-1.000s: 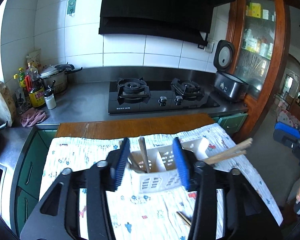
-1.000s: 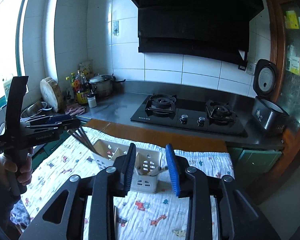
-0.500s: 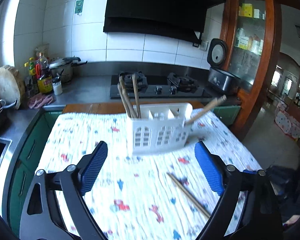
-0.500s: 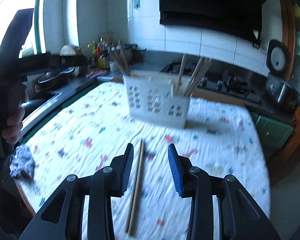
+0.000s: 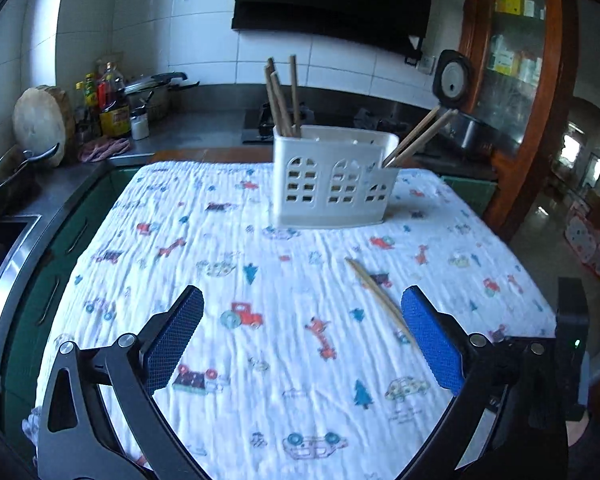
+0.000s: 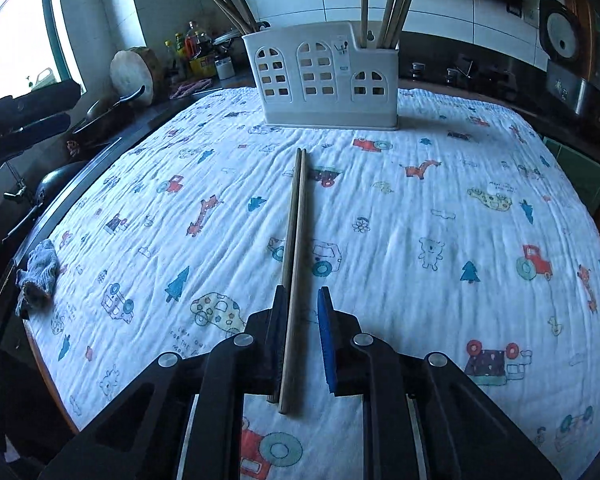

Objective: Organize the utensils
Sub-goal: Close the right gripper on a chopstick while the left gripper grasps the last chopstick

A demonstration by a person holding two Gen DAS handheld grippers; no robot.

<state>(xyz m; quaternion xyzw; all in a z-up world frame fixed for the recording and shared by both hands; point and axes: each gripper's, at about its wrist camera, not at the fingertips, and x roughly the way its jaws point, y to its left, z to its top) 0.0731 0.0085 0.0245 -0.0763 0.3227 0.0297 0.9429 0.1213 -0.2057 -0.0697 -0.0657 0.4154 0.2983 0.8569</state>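
Observation:
A white utensil holder [image 5: 332, 176] stands on the patterned cloth, with wooden chopsticks in its left and right ends; it also shows in the right wrist view [image 6: 324, 80]. A pair of wooden chopsticks [image 6: 294, 248] lies flat on the cloth, pointing at the holder; it shows in the left wrist view [image 5: 376, 294] too. My right gripper [image 6: 302, 320] is low over the pair's near end, fingers partly open on either side of it, not clamped. My left gripper [image 5: 300, 340] is wide open and empty above the cloth.
The cloth-covered table [image 5: 260, 360] meets a steel counter with a stove, a rice cooker [image 5: 456, 92], bottles [image 5: 112, 108], a pot and a round chopping block [image 5: 40, 120]. A sink [image 5: 4, 240] is at left. A grey rag [image 6: 40, 272] lies at the table's left edge.
Both grippers pulled back from the holder and dropped low. My left gripper opened wide. My right gripper came down around the near end of the loose chopsticks.

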